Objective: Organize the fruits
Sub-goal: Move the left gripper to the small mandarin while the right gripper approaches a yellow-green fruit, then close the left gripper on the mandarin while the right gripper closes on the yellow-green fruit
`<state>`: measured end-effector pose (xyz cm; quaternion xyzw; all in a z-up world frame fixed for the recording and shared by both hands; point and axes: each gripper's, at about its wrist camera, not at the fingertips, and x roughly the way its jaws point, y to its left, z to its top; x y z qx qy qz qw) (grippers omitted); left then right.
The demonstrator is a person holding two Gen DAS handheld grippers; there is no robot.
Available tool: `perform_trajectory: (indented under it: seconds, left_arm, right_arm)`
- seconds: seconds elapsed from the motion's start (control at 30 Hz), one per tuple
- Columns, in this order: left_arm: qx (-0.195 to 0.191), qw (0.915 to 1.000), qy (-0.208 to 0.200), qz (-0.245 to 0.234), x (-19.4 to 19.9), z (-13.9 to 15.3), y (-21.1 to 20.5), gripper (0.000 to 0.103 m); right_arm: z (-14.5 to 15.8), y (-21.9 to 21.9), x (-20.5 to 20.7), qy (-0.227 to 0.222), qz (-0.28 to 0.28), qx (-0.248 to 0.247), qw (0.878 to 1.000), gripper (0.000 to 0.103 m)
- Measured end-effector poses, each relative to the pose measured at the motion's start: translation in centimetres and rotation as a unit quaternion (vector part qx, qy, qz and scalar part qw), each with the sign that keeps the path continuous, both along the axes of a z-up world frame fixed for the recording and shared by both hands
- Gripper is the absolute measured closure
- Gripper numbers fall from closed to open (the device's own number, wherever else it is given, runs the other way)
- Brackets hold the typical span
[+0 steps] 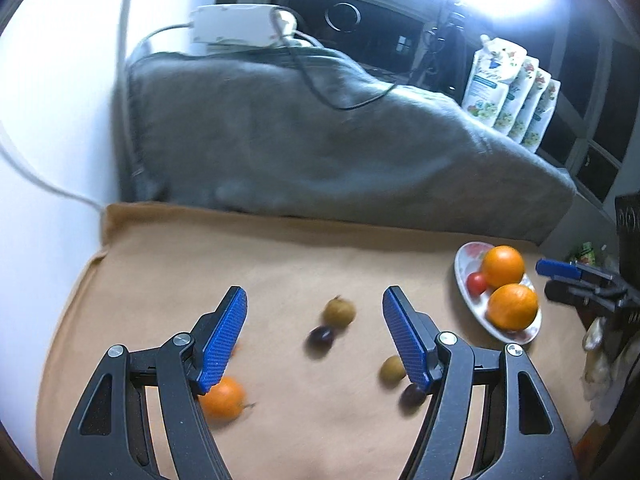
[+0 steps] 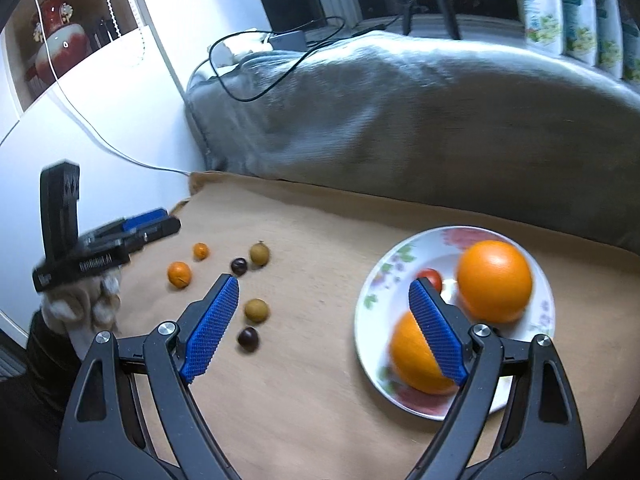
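Observation:
A white flowered plate (image 2: 384,292) on the tan cloth holds two big oranges (image 2: 494,280) (image 2: 416,356) and a small red tomato (image 2: 432,278). Loose on the cloth lie two small oranges (image 2: 179,274) (image 2: 201,251), two brown-green fruits (image 2: 259,254) (image 2: 256,310) and two dark plums (image 2: 239,266) (image 2: 248,338). My left gripper (image 1: 314,300) is open and empty above the loose fruits, with a plum (image 1: 320,338) between its fingers. My right gripper (image 2: 322,284) is open and empty, its right finger over the plate. The plate also shows in the left wrist view (image 1: 466,268).
A grey blanket-covered bulk (image 1: 320,140) lines the far edge of the tan cloth (image 1: 280,264). A white wall with a cable stands at the left. Pouches (image 1: 508,92) stand at the back right. The right gripper's tip (image 1: 560,270) shows beside the plate.

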<state>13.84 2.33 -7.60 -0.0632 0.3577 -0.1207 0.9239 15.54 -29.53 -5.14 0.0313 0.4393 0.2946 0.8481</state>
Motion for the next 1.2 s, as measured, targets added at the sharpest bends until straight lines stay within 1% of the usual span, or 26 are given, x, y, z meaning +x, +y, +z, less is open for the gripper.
perform_trajectory:
  seconds: [0.17, 0.3, 0.33, 0.37, 0.5, 0.57, 0.63, 0.7, 0.87, 1.03, 1.1, 1.2]
  left_arm:
    - [0.006, 0.9997, 0.005, 0.025, -1.7, -1.0, 2.5, 0.034]
    - [0.008, 0.9989, 0.015, 0.044, -2.8, -2.1, 4.4, 0.035]
    - [0.007, 0.9988, 0.018, 0.046, -3.0, -2.3, 4.7, 0.036]
    - [0.006, 0.9986, 0.022, 0.048, -3.3, -2.8, 5.1, 0.039]
    - [0.001, 0.9981, 0.040, 0.047, -3.5, -4.2, 5.7, 0.041]
    - [-0.003, 0.9978, 0.049, 0.044, -3.5, -5.0, 5.7, 0.042]
    - [-0.004, 0.9975, 0.057, 0.041, -3.5, -5.7, 5.6, 0.042]
    - [-0.005, 0.9974, 0.063, 0.036, -3.4, -6.2, 5.4, 0.045]
    - [-0.005, 0.9968, 0.072, 0.035, -3.1, -7.0, 5.2, 0.045]
    - [0.001, 0.9962, 0.081, 0.032, -2.6, -7.8, 5.2, 0.045]
    - [-0.001, 0.9959, 0.085, 0.031, -2.3, -8.1, 5.2, 0.048]
    - [0.001, 0.9956, 0.089, 0.030, -2.0, -8.4, 5.2, 0.049]
  right_arm:
    - [-1.0, 2.7, 1.1, 0.027, 0.015, 0.005, 1.000, 0.014]
    - [-2.2, 4.6, 2.3, 0.054, 0.017, 0.008, 0.998, 0.014]
    - [-2.5, 5.1, 2.7, 0.064, 0.017, 0.011, 0.998, 0.019]
    - [-2.9, 5.5, 3.0, 0.076, 0.018, 0.015, 0.997, 0.025]
    - [-4.3, 7.5, 4.0, 0.107, 0.025, 0.021, 0.994, 0.031]
    - [-5.0, 8.5, 4.3, 0.123, 0.036, 0.023, 0.992, 0.038]
    - [-5.7, 9.5, 4.7, 0.135, 0.039, 0.024, 0.990, 0.042]
    - [-6.5, 10.3, 5.1, 0.146, 0.039, 0.023, 0.988, 0.044]
    - [-8.1, 12.0, 6.1, 0.170, 0.035, 0.022, 0.985, 0.049]
    - [-9.2, 13.4, 6.8, 0.176, 0.028, 0.010, 0.984, 0.050]
    - [-9.5, 14.0, 7.1, 0.178, 0.027, 0.005, 0.984, 0.051]
    - [-10.0, 14.4, 7.4, 0.182, 0.026, -0.002, 0.983, 0.053]
